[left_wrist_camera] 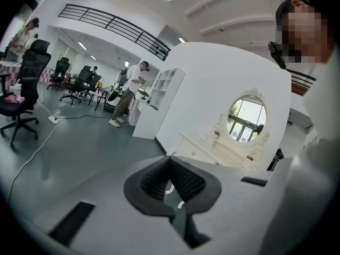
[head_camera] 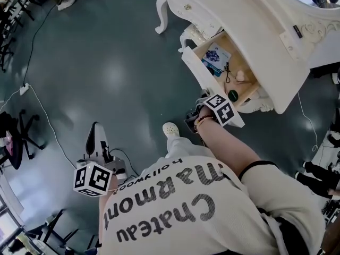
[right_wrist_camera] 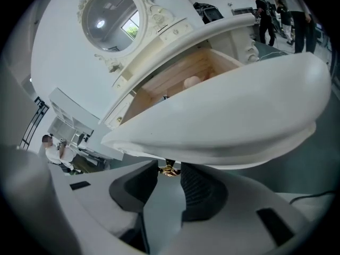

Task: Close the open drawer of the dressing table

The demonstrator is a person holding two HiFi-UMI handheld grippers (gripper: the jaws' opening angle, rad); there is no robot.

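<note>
Drawer (head_camera: 197, 71), the cream, curved-front wooden one of the white carved dressing table (head_camera: 239, 15), stands pulled well out. Its pale wood inside is open to the head view, with a blue printed packet (head_camera: 217, 56) and a few small dark items lying in it. So the closing has not visibly begun; the whole travel back into the counter is left.

The right gripper (head_camera: 207, 104) is up against the drawer's front. In the right gripper view its jaws stand apart just under the bulging front panel, with a small brass knob (right_wrist_camera: 169, 169) framed between their tips. I see no pad pressing on the knob, so I read this as released rather than grasping. By my judgement it is lining up on the front, and the push itself remains to be made.

The left gripper (head_camera: 95, 137) hangs low over the grey-green floor (head_camera: 106, 73), well apart from the drawer. Its jaws are clenched together on nothing.
</note>
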